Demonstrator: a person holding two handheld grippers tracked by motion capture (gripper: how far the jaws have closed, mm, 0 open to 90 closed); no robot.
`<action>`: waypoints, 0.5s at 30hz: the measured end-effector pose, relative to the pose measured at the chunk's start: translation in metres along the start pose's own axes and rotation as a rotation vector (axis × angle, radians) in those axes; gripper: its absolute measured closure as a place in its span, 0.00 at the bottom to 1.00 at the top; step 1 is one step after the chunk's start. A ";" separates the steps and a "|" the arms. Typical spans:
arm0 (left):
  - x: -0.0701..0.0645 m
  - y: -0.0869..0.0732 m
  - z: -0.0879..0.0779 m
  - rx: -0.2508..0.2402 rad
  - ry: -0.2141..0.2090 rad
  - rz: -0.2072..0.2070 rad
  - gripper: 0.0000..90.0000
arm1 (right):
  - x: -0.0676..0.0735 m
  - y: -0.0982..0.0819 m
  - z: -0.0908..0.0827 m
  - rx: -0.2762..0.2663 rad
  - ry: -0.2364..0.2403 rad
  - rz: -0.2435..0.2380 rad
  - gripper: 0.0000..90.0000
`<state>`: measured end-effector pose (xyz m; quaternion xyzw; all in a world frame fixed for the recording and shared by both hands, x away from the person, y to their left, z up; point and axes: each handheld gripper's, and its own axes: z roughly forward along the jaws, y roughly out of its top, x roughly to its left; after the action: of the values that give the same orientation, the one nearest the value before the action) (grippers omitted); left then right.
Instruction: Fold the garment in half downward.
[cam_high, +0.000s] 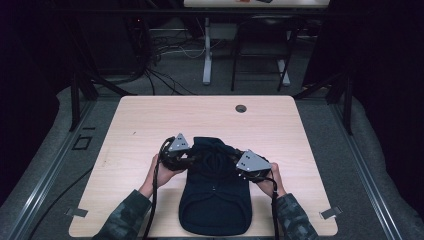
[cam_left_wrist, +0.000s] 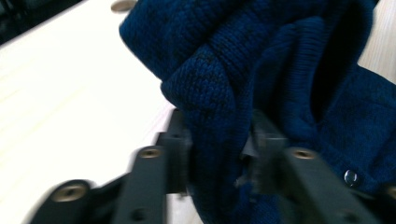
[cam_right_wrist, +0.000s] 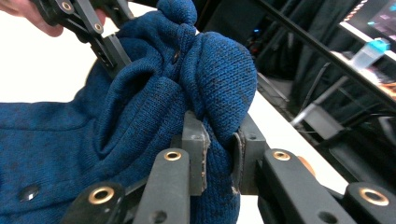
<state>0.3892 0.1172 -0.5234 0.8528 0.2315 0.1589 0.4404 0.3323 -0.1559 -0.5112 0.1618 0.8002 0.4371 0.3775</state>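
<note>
Occlusions and blur
Left gripper (cam_left_wrist: 217, 154) motion-blurred; dark blue knitted garment (cam_left_wrist: 280, 70) runs off frame top and right, and hides both pads' gripping faces.

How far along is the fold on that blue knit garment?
Done: the blue knit garment lies flat on the table at its near end, snaps facing up. In hand: the left gripper and right gripper each pinch a bunched fold at its far end, one per side. Left: that end is crumpled, not yet laid over or smoothed.
</note>
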 end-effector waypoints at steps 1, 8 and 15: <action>-0.001 0.001 -0.001 -0.020 0.021 0.011 0.80 | -0.001 0.000 0.000 0.004 -0.002 0.000 0.87; -0.019 0.013 -0.010 -0.169 0.241 0.187 0.90 | -0.001 0.015 -0.009 -0.023 -0.139 -0.081 0.86; -0.023 0.001 -0.002 -0.067 0.214 0.222 0.89 | -0.001 0.004 -0.006 0.076 -0.006 -0.015 0.84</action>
<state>0.3693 0.1059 -0.5234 0.8363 0.1759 0.3042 0.4210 0.3281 -0.1578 -0.5057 0.1712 0.8161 0.4031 0.3770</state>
